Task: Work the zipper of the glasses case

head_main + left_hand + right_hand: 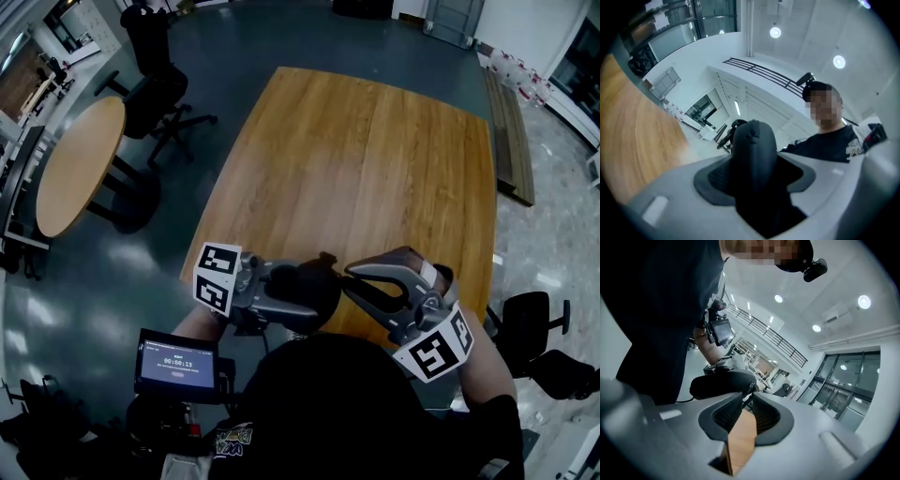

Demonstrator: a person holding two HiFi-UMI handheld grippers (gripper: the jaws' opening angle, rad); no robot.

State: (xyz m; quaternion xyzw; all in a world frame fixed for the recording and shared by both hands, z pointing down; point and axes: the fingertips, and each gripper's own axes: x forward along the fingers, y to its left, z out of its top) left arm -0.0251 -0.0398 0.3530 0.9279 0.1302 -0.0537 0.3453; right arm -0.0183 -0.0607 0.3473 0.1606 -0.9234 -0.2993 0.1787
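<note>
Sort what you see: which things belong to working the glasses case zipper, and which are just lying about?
For the job: glasses case, left claw gripping it, right claw at its end.
Lying about: round table, office chair, timer screen, wooden table.

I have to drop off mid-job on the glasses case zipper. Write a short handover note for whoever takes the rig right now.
Left gripper: shut on the black glasses case, holding it in the air roughly over the near edge of the wooden table.
Right gripper: jaws slightly apart with nothing pinched between them; tips sit right at one end of the case.
Done: case is lifted and steadied.
Unclear: no view shows whether the zipper is open or closed.
Left: probably find the pull, pinch it with the right gripper and run it along while the left holds.
</note>
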